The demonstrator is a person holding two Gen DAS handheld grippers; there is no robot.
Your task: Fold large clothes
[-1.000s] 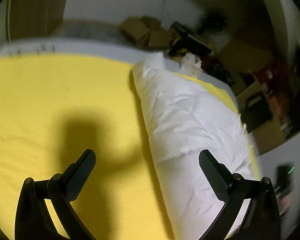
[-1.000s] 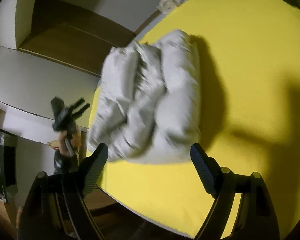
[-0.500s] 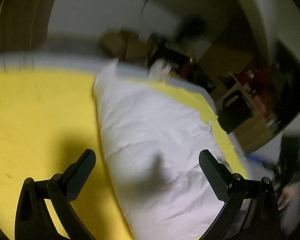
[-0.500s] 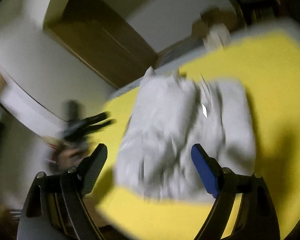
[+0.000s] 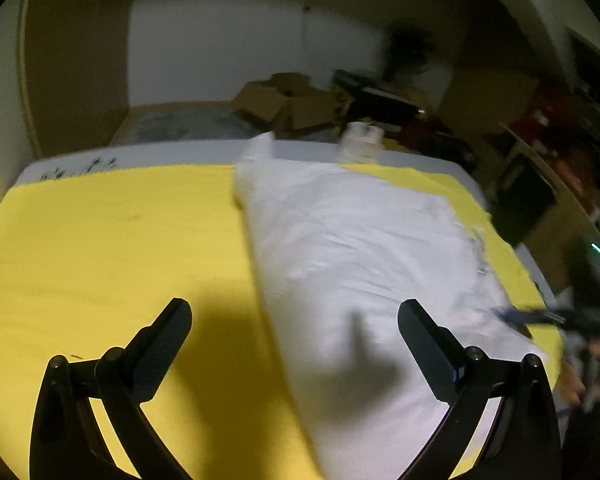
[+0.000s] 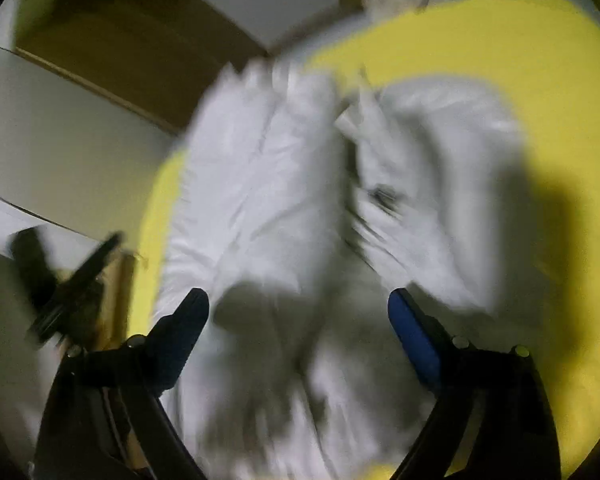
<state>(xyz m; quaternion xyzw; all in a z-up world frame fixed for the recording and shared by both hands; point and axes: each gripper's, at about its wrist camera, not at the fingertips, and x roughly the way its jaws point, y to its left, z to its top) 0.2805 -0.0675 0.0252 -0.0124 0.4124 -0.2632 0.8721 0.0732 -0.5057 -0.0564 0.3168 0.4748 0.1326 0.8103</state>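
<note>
A white puffy garment (image 5: 360, 248) lies folded in a long bundle on the yellow cover (image 5: 120, 240). My left gripper (image 5: 294, 312) hovers open above the bundle's left edge, with nothing between its fingers. In the right wrist view the garment (image 6: 268, 184) fills the middle, blurred, with thick rolls side by side on the yellow cover (image 6: 520, 60). My right gripper (image 6: 298, 298) is over its near end; the jaws are opening and hold nothing. Each gripper shows in the other's view: the right gripper (image 5: 540, 316) at the bundle's right side, the left gripper (image 6: 72, 276) off the left edge.
A crumpled white item (image 5: 360, 140) sits at the far edge of the surface. Cardboard boxes (image 5: 276, 100) and dark clutter (image 5: 540, 140) stand behind and to the right. A brown wooden panel (image 5: 76, 40) rises at the far left. A hand (image 5: 596, 364) shows at the right.
The right gripper has come in over the garment, which now fills its view. The left gripper has swung so the bundle sits more centrally and the right gripper is now in its view.
</note>
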